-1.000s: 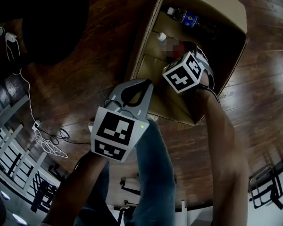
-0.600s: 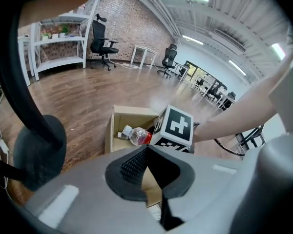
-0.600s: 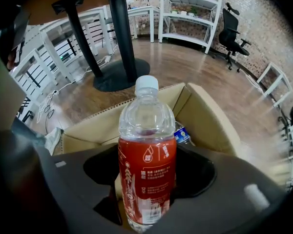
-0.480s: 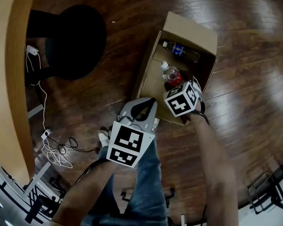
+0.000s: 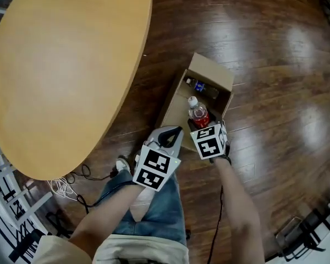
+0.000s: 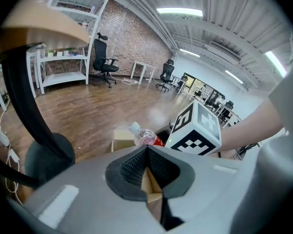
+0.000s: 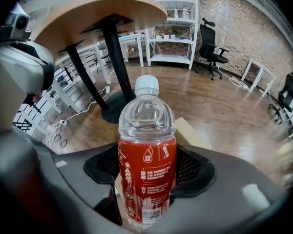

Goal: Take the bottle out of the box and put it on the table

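A clear bottle with a red label and white cap [image 7: 147, 165] stands upright in my right gripper [image 7: 149, 177], whose jaws are shut on its body. In the head view the bottle [image 5: 198, 115] hangs above the open cardboard box [image 5: 176, 100] on the floor, just ahead of the right gripper [image 5: 202, 125]. A second bottle with a blue label [image 5: 201, 87] lies inside the box. My left gripper [image 5: 173, 132] hovers beside the right one, shut with nothing in it. From the left gripper [image 6: 147, 152] view the red bottle [image 6: 145, 136] shows just ahead.
The round wooden table [image 5: 60, 65] fills the upper left, well above the floor; its dark pedestal [image 7: 112, 67] shows in the right gripper view. White cables [image 5: 63, 186] lie on the wood floor. Office chairs [image 6: 101, 57] and shelves [image 6: 63, 48] stand far off.
The right gripper has risen with the red bottle, from inside the box to above it. The head camera has pulled up, and the table top has come into view.
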The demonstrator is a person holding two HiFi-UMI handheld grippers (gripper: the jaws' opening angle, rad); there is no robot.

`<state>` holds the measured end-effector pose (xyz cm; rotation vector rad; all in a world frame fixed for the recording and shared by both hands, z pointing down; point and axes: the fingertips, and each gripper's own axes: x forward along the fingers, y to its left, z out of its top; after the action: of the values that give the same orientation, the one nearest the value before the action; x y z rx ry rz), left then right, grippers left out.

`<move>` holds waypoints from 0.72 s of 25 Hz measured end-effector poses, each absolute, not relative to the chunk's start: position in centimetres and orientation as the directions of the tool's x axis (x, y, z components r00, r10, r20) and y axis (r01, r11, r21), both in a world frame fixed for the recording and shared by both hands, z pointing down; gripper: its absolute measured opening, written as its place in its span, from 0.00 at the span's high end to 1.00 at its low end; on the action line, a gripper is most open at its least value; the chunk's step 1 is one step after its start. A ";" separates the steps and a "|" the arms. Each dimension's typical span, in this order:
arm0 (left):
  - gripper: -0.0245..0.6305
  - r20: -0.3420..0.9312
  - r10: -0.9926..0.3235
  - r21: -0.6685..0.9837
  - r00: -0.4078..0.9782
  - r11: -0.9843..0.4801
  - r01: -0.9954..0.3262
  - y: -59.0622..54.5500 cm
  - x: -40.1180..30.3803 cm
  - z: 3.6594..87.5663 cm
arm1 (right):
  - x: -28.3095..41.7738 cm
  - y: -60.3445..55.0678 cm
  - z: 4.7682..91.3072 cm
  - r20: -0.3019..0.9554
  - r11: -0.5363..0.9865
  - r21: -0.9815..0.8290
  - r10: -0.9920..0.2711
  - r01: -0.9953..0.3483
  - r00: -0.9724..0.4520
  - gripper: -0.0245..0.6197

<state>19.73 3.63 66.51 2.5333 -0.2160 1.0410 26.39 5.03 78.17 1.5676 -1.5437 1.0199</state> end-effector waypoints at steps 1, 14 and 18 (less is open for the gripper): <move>0.96 0.696 0.006 0.295 0.718 -0.914 -0.278 3.5 19.6 65.1 | 26.3 4.9 76.4 0.886 -0.045 -0.041 -0.464 -0.998 -0.016 0.50; 0.96 0.587 -0.118 0.198 0.801 -0.938 -0.284 3.7 15.9 47.1 | 24.2 2.0 52.2 0.633 -0.077 -0.005 -0.772 -0.997 0.057 0.49; 0.96 0.518 -0.224 0.206 0.826 -0.904 -0.374 1.6 14.4 42.9 | 22.8 -0.1 46.4 0.533 -0.043 0.030 -0.844 -0.999 0.052 0.49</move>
<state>14.44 1.60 42.91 2.7093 -0.4545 0.7151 22.79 -0.08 46.39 1.9445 -1.8471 0.5321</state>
